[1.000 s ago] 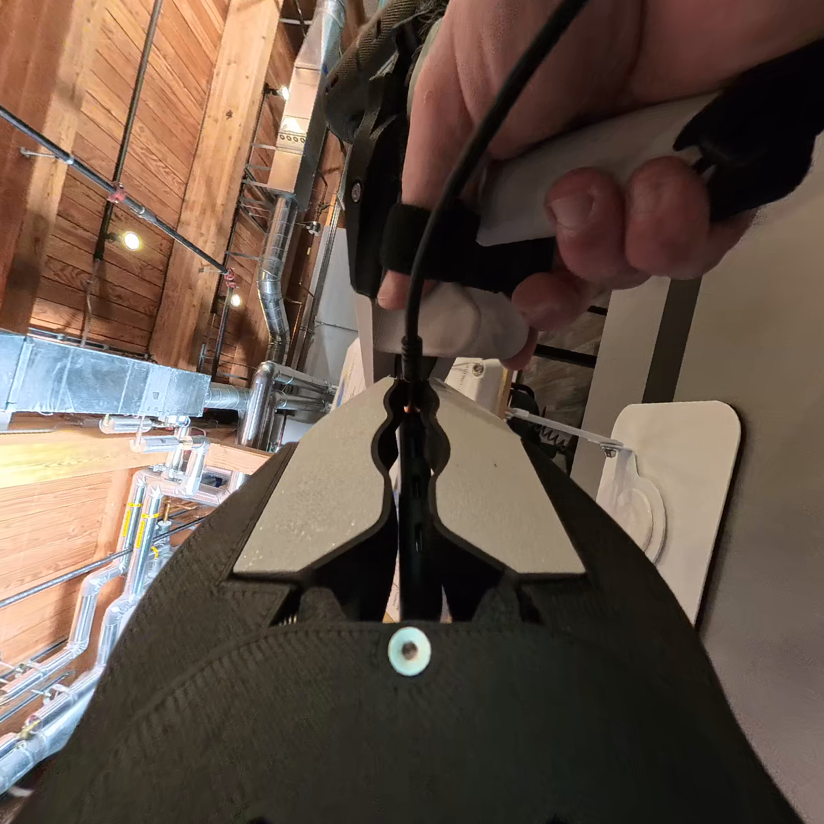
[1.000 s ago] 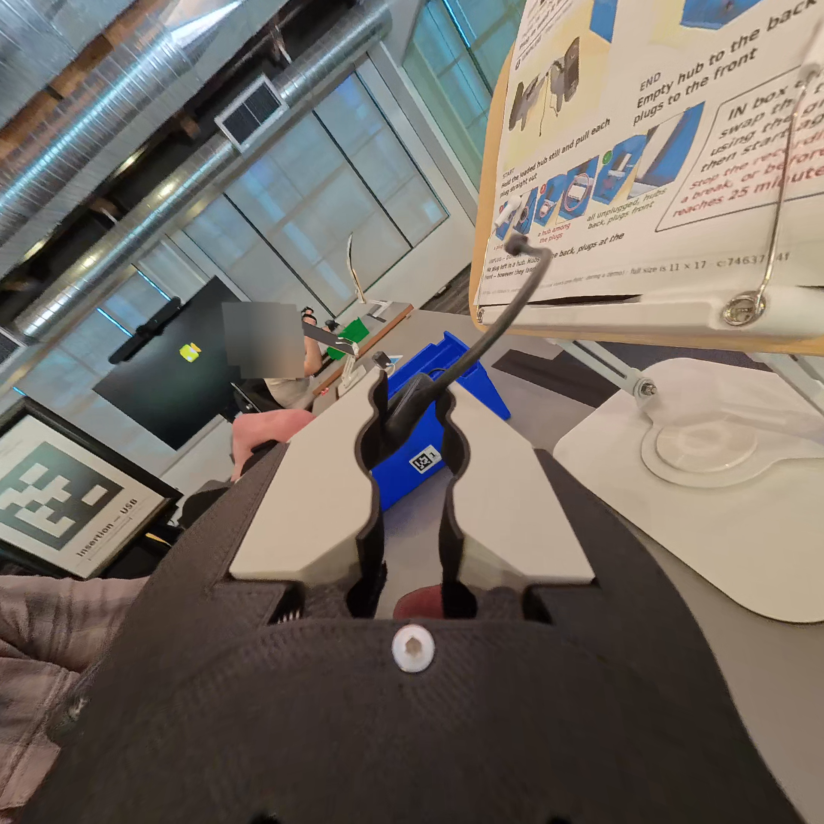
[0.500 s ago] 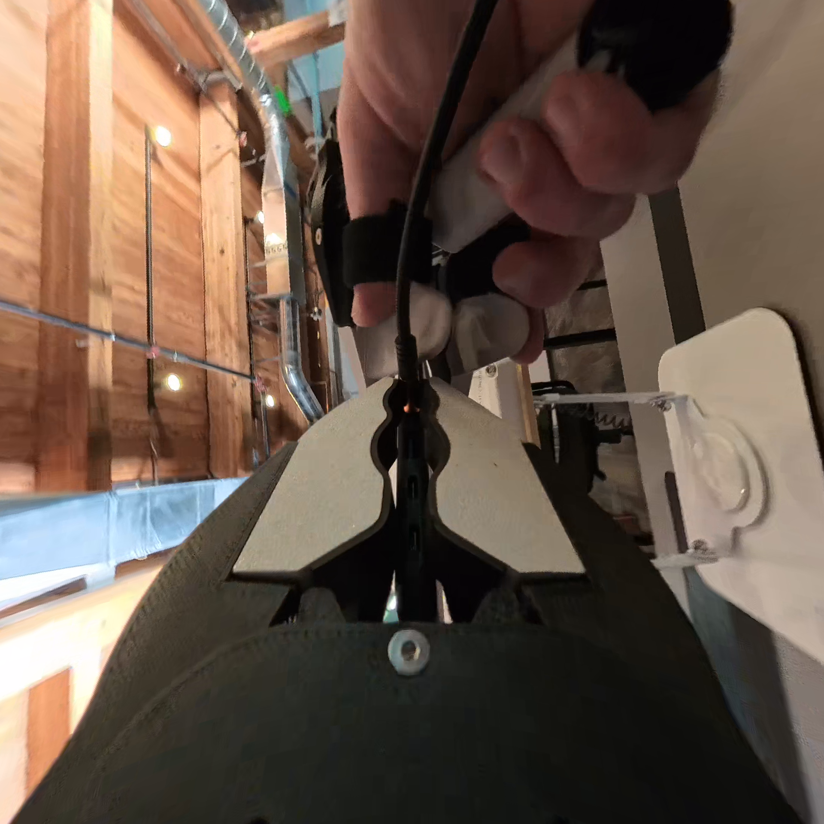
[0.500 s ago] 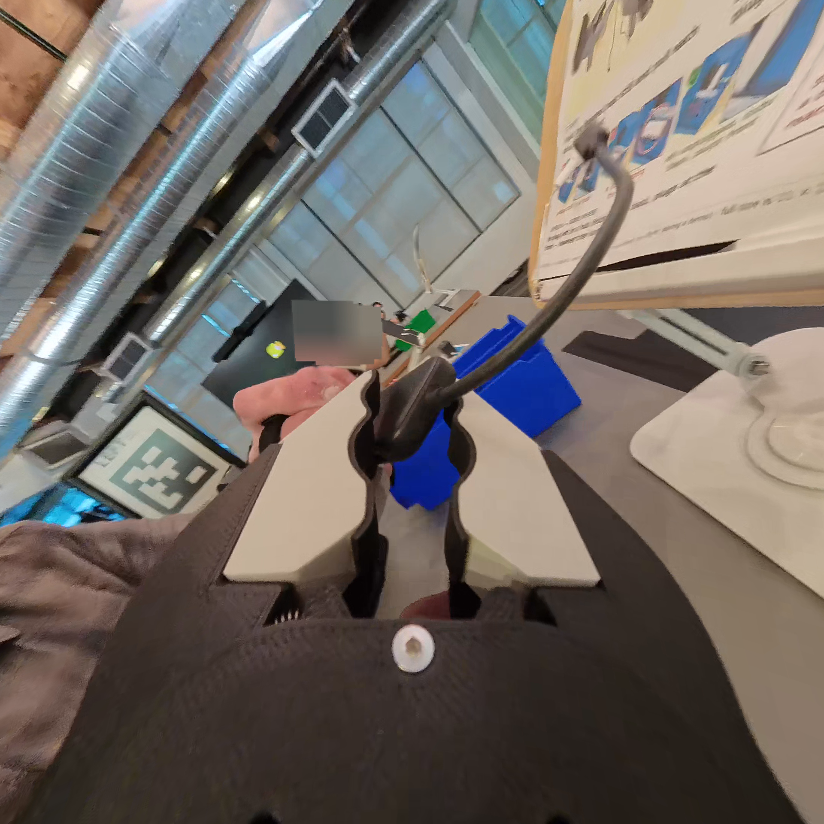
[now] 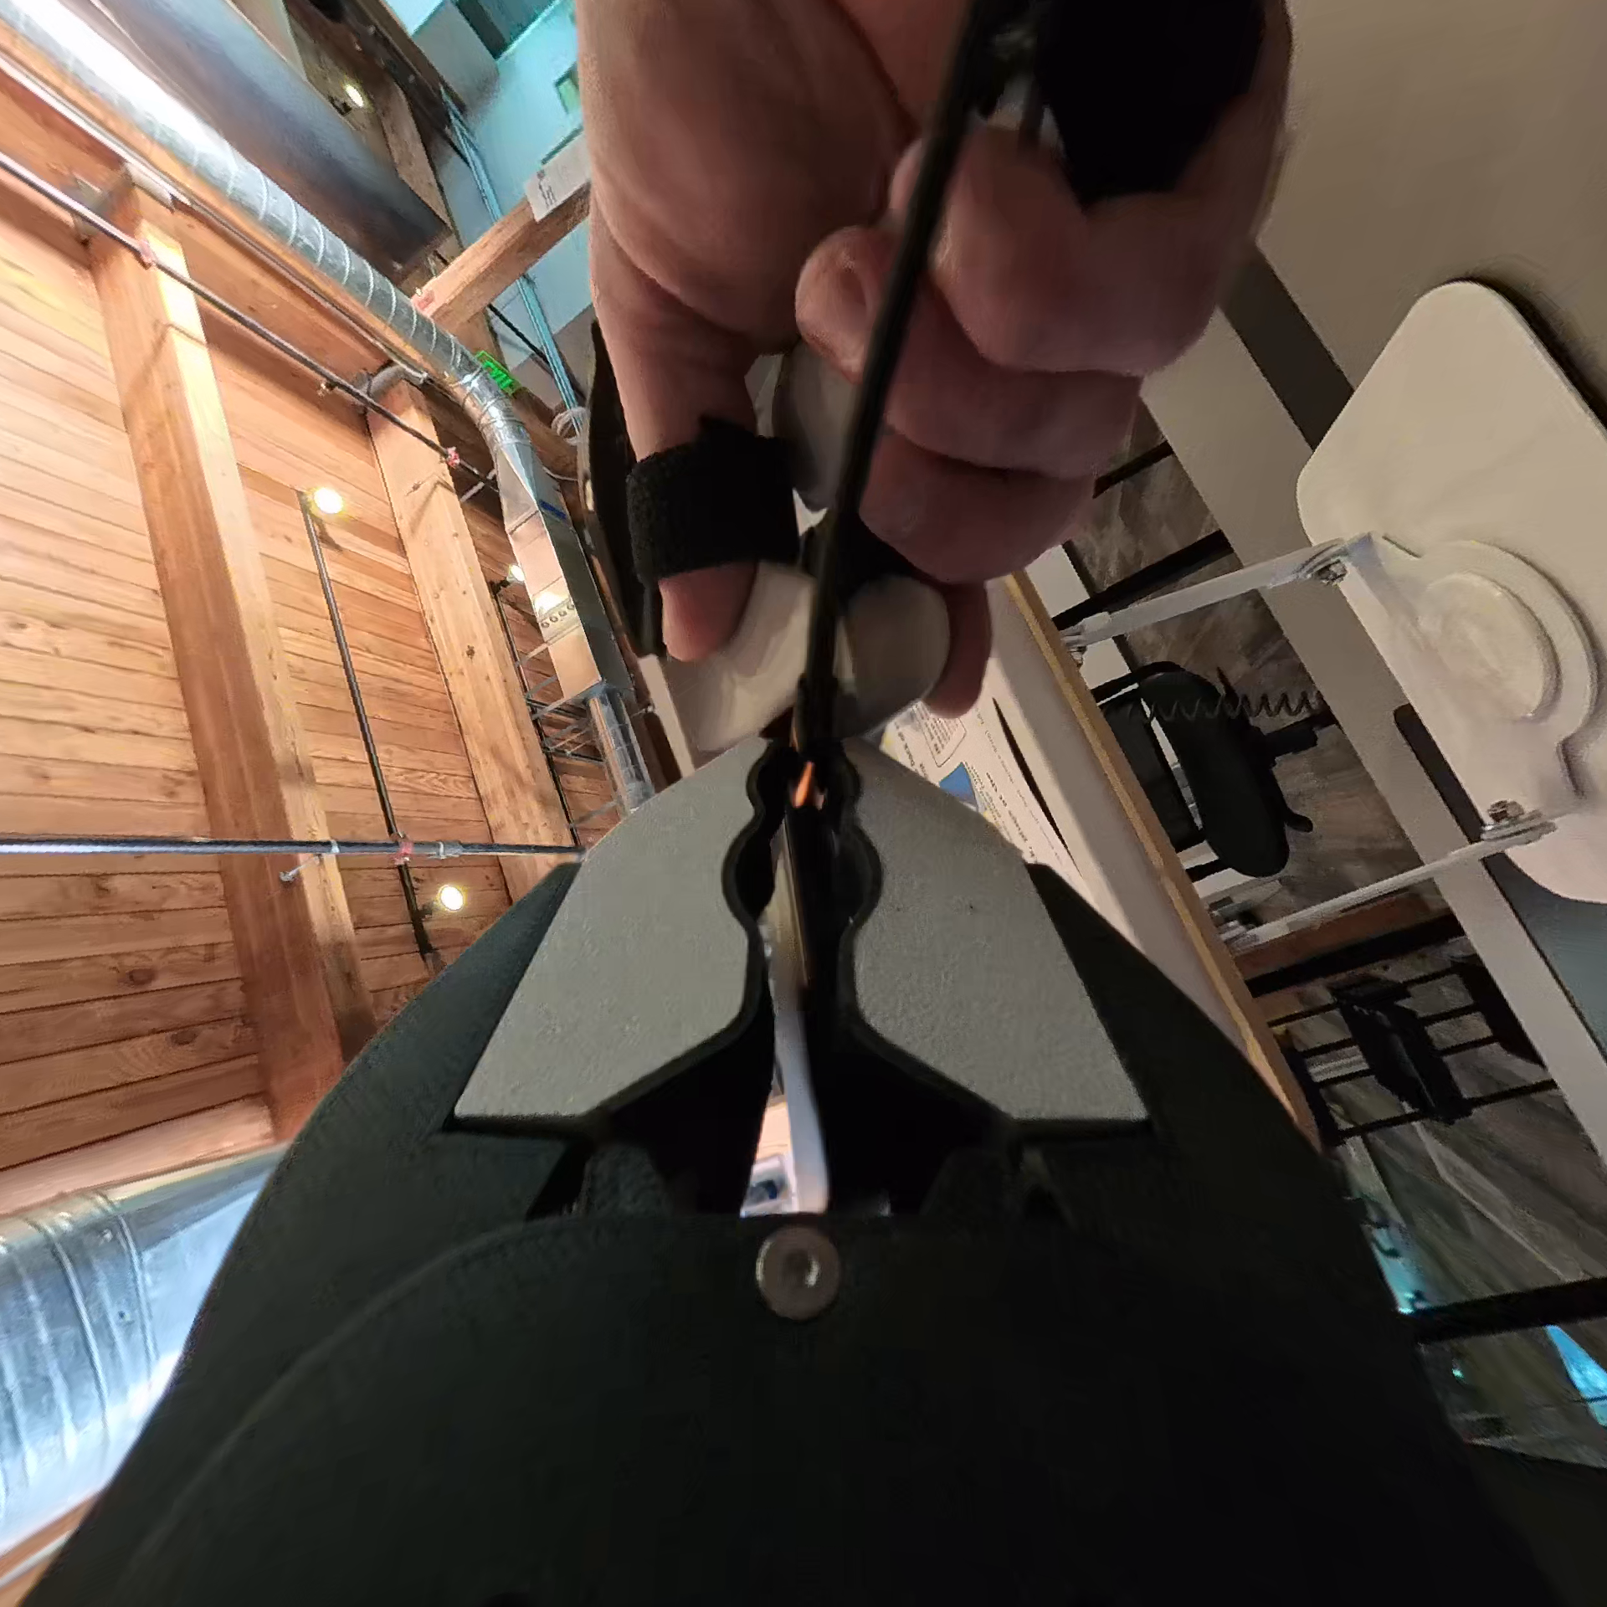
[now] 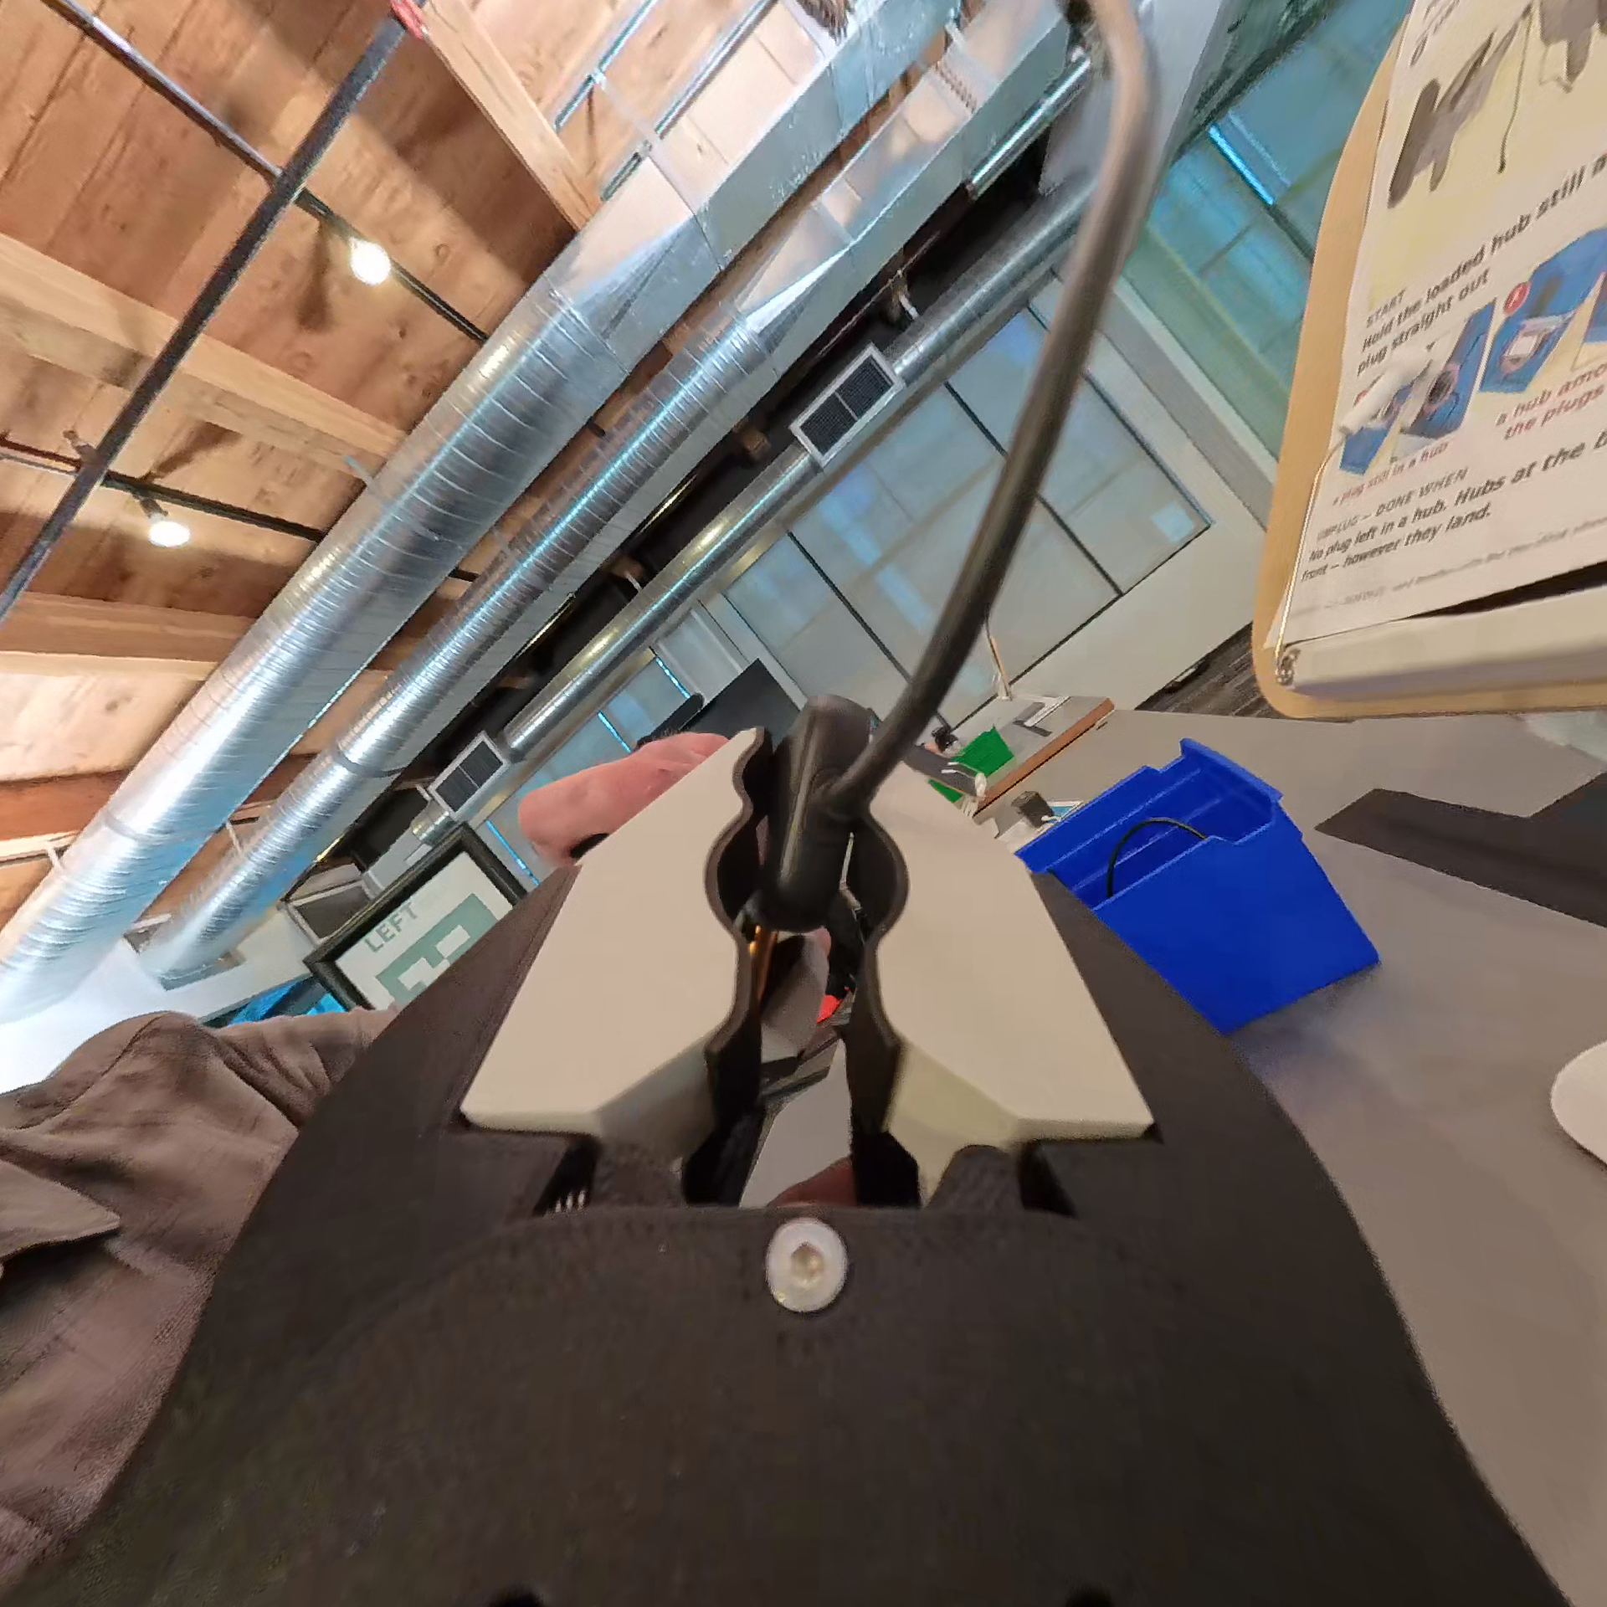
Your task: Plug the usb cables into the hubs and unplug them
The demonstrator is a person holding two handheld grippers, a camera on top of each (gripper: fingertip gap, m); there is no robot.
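In the left wrist view my left gripper [image 5: 804, 765] is shut on a thin black and white piece seen edge-on, seemingly the USB hub [image 5: 804, 1000]. A black cable [image 5: 870, 435] runs up from its tip, across a person's hand [image 5: 956, 304] that grips the other gripper's white handle just ahead. In the right wrist view my right gripper [image 6: 809, 783] is shut on a black USB plug [image 6: 809, 835]. Its cable [image 6: 1043, 391] arcs up and out of the top of the frame. The plug's metal end points back between the jaws and is mostly hidden.
A blue bin [image 6: 1217, 922] with a black cable inside stands on the grey table [image 6: 1391, 1130] to the right. An instruction board [image 6: 1461, 348] on a stand rises at the far right. Its white base plate [image 5: 1435, 565] shows in the left wrist view. Some 5 cm of space lies between my two pairs of fingers.
The right gripper has tilted up toward the ceiling with the plug, and its cable now arcs higher. The left wrist view has turned, and the hand with the other gripper looms closer.
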